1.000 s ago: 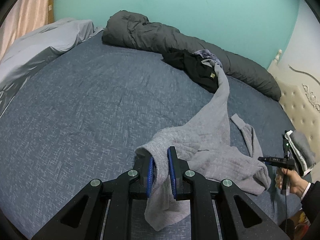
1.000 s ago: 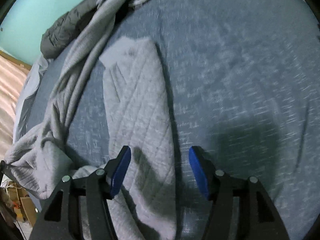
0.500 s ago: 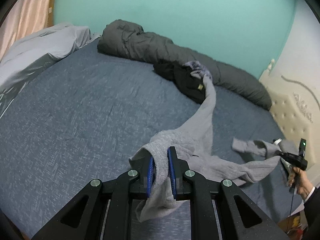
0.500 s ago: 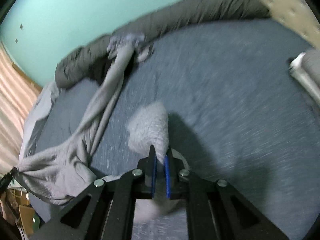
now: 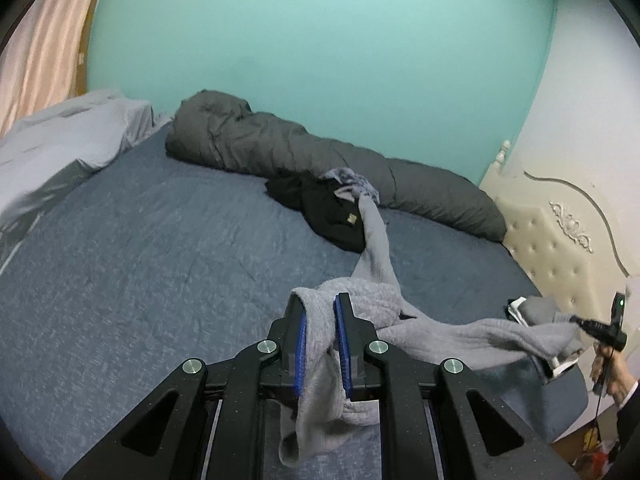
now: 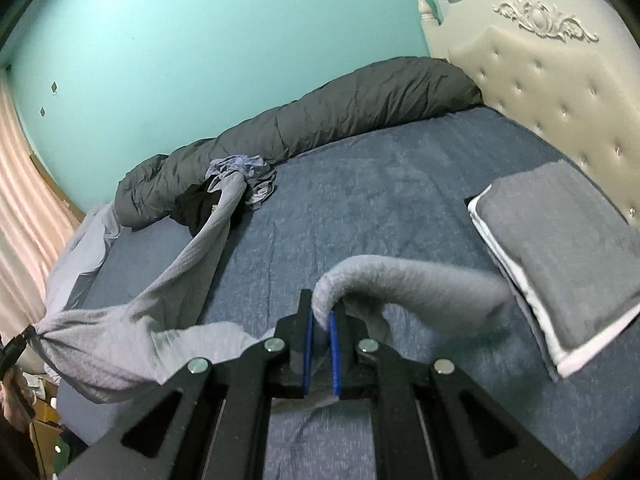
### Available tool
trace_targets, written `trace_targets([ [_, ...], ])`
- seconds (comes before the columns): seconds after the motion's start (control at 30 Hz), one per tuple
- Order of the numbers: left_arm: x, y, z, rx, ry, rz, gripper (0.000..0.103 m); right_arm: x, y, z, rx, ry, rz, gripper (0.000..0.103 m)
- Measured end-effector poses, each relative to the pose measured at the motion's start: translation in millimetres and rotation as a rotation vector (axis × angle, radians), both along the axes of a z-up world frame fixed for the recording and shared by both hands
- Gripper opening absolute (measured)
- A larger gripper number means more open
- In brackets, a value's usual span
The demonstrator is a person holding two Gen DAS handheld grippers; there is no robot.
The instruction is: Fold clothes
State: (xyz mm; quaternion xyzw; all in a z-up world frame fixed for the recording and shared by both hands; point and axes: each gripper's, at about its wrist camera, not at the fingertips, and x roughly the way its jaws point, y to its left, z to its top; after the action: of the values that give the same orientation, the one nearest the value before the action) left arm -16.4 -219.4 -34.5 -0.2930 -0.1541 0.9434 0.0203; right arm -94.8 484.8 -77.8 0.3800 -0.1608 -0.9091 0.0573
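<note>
A light grey knit garment [image 5: 460,332] hangs stretched between my two grippers above the blue bed [image 5: 160,264]. My left gripper [image 5: 320,328] is shut on one bunched end of it. My right gripper [image 6: 320,320] is shut on the other end, where a grey sleeve [image 6: 400,280] curls over. The right gripper also shows far right in the left wrist view [image 5: 600,326]. One long part of the garment [image 6: 212,232] still trails back to a pile of black and bluish clothes [image 5: 332,208].
A rolled dark grey duvet [image 5: 320,160] lies along the far edge by the teal wall. A folded grey and white stack [image 6: 560,256] sits by the cream tufted headboard [image 6: 560,80]. A pale sheet [image 5: 60,136] is heaped at the left.
The right gripper closed on the grey sleeve and lifted it. Both grippers rose and drew apart, pulling the garment off the bed and taut between them.
</note>
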Motion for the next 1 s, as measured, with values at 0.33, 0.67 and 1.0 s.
trace_targets([
  [0.33,20.3,-61.8,-44.5,-0.012,-0.115,0.151,0.000,-16.0,-68.0,-110.6,-0.036,-0.221,0.107,0.010],
  [0.67,2.7,-70.7,-134.5,0.068,-0.305,0.115,0.001,-36.5,-77.3,-121.8,0.152,-0.256,0.000,0.043],
  [1.0,-35.4,-54.6,-202.2,0.126,-0.423,0.068,0.040,-51.9,-47.0,-106.9,0.064,-0.194,-0.098,0.062],
])
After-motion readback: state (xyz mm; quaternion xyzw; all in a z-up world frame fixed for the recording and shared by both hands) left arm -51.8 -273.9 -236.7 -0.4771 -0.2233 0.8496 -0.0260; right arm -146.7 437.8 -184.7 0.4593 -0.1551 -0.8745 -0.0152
